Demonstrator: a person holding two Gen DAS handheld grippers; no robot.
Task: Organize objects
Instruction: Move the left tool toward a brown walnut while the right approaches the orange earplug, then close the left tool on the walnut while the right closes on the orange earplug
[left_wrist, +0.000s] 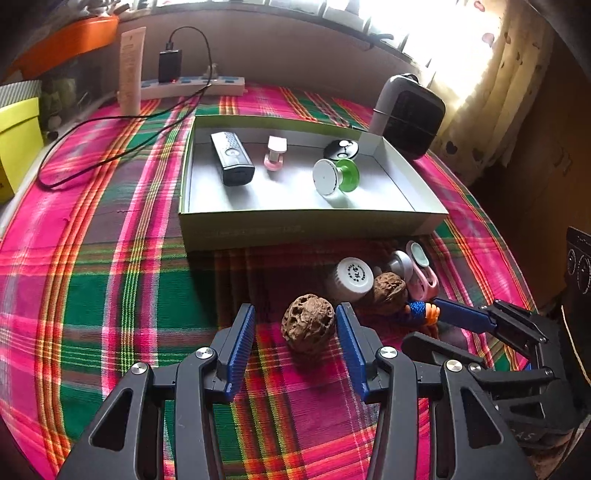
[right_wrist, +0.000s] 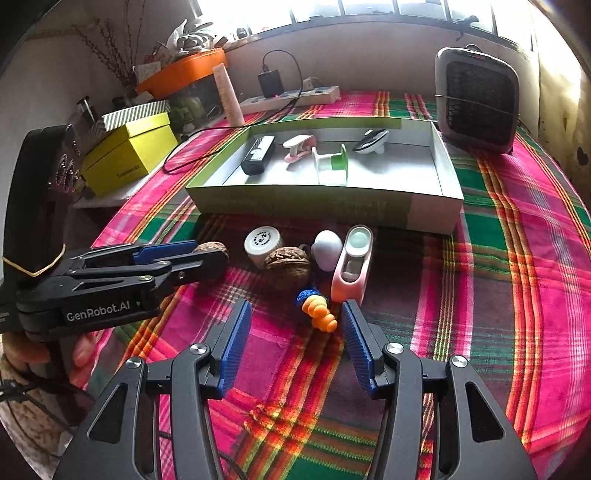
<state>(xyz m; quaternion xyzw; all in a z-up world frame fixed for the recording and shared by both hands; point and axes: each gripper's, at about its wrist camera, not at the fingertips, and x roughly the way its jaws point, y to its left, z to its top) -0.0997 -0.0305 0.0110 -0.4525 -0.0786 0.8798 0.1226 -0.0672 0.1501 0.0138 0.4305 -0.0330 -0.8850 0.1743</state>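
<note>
The left gripper (left_wrist: 295, 325) stands spread around 1 walnut (left_wrist: 308, 326), pads not yet pressing. It looks light, hard and bumpy; pinch its widest middle. The right gripper (right_wrist: 295, 325) is spread, an orange toy (right_wrist: 320, 313) between its tips.

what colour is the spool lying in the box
White and green spool, clearest in the left wrist view.

Worktop cloth (left_wrist: 110, 280): plaid of pink, green, orange, yellow lines. Tray box (left_wrist: 310, 229): pale green outside, white inside. 2 walnuts: brown, pitted (left_wrist: 308, 326), (left_wrist: 386, 291). Spool (left_wrist: 336, 177): green and white. Crochet toy (right_wrist: 317, 306): blue, orange. Clip case (right_wrist: 351, 266): pink, white. Claw pads (left_wrist: 243, 347): ribbed blue on black arms. Side box (right_wrist: 129, 155): yellow-green.
</note>
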